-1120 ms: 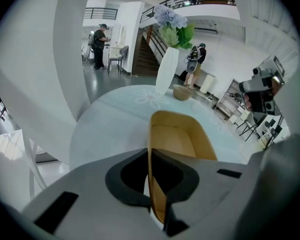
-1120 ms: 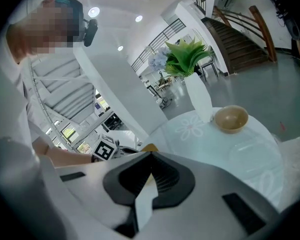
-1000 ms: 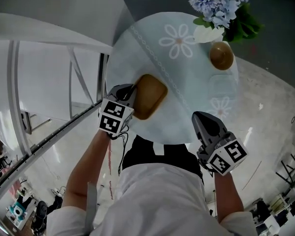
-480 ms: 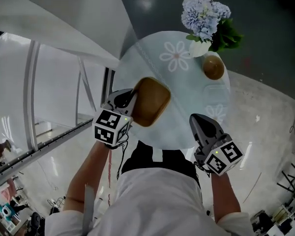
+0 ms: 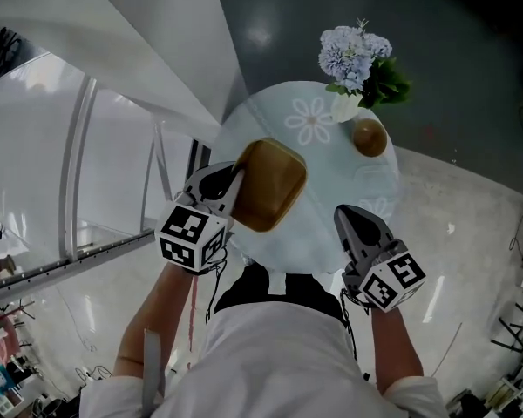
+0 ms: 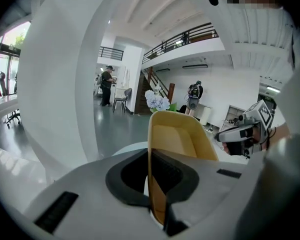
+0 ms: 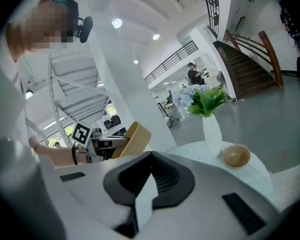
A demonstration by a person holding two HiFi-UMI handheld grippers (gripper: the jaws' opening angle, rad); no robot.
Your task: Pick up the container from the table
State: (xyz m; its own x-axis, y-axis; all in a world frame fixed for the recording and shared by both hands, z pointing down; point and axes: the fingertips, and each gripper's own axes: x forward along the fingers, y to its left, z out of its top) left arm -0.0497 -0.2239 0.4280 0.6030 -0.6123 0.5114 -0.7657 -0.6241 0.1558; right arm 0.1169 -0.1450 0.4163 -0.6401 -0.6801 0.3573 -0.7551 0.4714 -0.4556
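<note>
A tan, rounded-rectangular container (image 5: pixel 272 186) hangs in the air above the near left part of the round pale table (image 5: pixel 324 164). My left gripper (image 5: pixel 234 183) is shut on its near rim. In the left gripper view the rim stands edge-on between the dark pads, and the container (image 6: pixel 179 140) stretches away from my left gripper (image 6: pixel 151 158). My right gripper (image 5: pixel 352 219) hovers over the table's near right edge, shut with nothing in it. From the right gripper view, the container (image 7: pixel 135 136) shows at the left beyond my right gripper (image 7: pixel 150 157).
A white vase of pale blue flowers (image 5: pixel 355 52) stands at the table's far side, with a small round wooden bowl (image 5: pixel 369 137) beside it. The bowl (image 7: pixel 236 156) and vase (image 7: pixel 211 133) also show in the right gripper view. A white slanted structure (image 5: pixel 113 24) rises to the left.
Both grippers have risen, the left one more, carrying the container higher above the table. The table and vase look smaller and farther below.
</note>
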